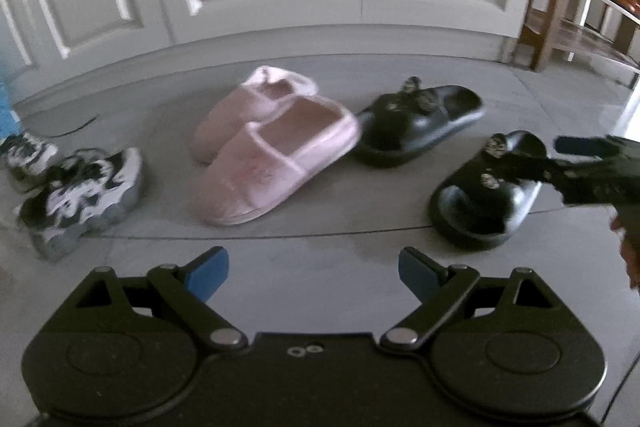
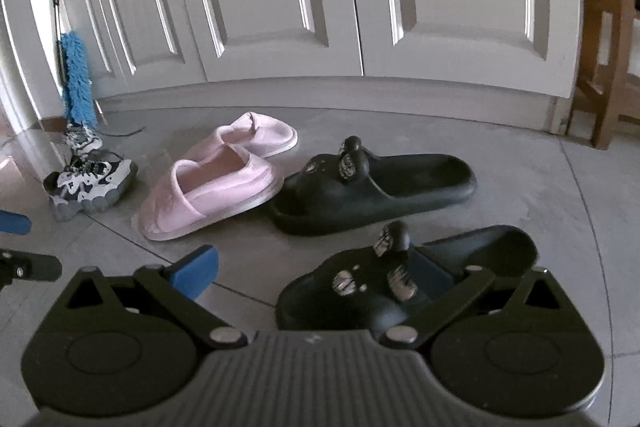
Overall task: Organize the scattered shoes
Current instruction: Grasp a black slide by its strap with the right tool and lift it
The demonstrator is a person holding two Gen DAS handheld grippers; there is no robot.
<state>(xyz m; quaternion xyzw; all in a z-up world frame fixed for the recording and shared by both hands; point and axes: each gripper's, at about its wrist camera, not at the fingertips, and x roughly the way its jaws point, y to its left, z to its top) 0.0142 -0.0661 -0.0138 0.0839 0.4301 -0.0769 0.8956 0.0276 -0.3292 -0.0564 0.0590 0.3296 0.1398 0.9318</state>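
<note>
Fingers spread on left gripper [image 1: 313, 273] above bare floor [image 1: 312, 247]; right gripper [image 2: 316, 269] spread too, straddling near black slide [image 2: 360, 291].

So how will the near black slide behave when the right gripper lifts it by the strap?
The near black slide looks like thick moulded foam, so probably light and fairly stiff. Held by the strap with the right gripper open around it, the long heel may tip downward. Its smooth, slightly shiny surface could slip; the charms might snag.

text: none legible | labels: none | brands: none | numbers: none
</note>
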